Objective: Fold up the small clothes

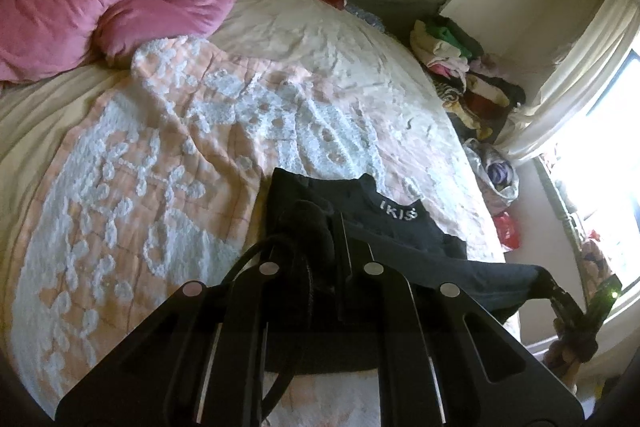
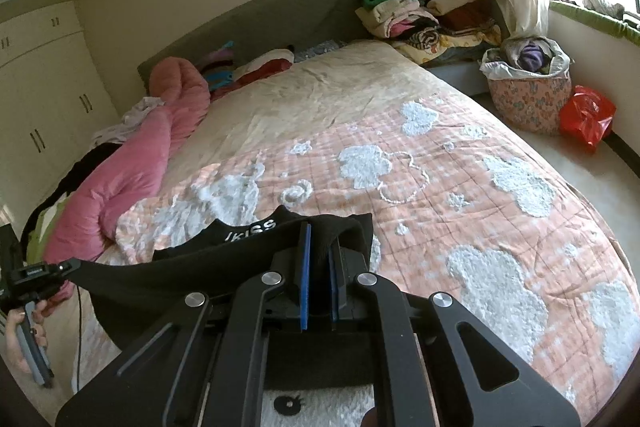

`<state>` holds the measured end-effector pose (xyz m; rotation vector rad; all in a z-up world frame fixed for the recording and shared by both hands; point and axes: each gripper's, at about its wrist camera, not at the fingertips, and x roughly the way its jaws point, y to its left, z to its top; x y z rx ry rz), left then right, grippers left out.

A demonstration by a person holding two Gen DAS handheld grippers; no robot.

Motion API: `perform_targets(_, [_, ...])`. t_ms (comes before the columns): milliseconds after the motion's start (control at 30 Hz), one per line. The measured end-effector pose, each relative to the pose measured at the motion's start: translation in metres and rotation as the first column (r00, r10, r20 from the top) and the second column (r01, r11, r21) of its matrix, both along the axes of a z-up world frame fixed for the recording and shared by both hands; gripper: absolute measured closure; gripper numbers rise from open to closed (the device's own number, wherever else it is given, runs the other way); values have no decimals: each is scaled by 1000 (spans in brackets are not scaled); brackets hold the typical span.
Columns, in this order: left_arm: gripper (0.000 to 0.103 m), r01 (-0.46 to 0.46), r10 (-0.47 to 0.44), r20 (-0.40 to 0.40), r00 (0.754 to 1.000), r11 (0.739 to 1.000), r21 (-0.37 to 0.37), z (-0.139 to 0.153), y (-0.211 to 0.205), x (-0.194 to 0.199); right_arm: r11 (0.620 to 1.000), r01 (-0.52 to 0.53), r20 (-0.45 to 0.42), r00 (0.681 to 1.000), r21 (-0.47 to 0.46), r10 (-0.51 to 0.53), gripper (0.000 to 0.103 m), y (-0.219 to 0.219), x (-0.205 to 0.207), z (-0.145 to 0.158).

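Black garment (image 2: 224, 267) stretched over the bed (image 2: 460, 187).
I have both grippers' fingers, left (image 1: 316, 227) and right (image 2: 320, 251), clamped on its ends.

Both grippers are matte black linkage frames, each with four round silver pivot screws in a row across the arms and long slots cut in the outer plates. The right gripper (image 2: 318, 263) has two flat black fingers faced with blue pads (image 2: 305, 275), while a black cable (image 1: 256, 255) loops beside the left gripper (image 1: 320, 227). Seen from the opposite camera, each gripper sits on a black handle in the person's hand (image 2: 24, 339); the right one shows a small green light (image 1: 612, 293).
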<state>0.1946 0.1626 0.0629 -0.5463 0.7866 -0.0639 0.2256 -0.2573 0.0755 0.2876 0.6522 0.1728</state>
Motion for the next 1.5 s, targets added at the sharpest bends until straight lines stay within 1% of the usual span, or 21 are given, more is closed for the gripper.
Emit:
perform_targets(333, [99,-1,4,-48,999,998,67,-24,-10,25,999,10,-45,999,-36,-11,96,6,27,-27])
perform_targets(633, [99,16,-2,-89,996,988,153,-46,-19,45,998,15,-86,996,-59,-20,96,10,46,-50])
perform_targets(1067, [98,34,-6,-133,991,977,213,-69,-26,64,993,25,-128,991,-113,-40,94,11,62,-78])
perform_targets(1133, [97,36,-6,-136,991,975,219,-71,-27,66,992,27,-131,990,-120,-43,92,11,63,-79])
perform_targets(1167, [95,37,-7,-136,991,975,220,-71,-28,67,992,26,-130,991,-122,-42,92,12,64,-80])
perform_targets(1267, [90,43,-12,-137,991,973,228,-72,-30,68,990,32,-127,991,-138,-50,86,12,64,-80])
perform_targets(1400, [87,51,-19,-130,991,967,249,-70,-35,69,989,43,-128,990,-138,-61,75,10,63,-80])
perform_targets(1500, [82,54,-23,-120,992,965,258,-67,-37,68,990,49,-124,990,-136,-66,71,8,61,-79])
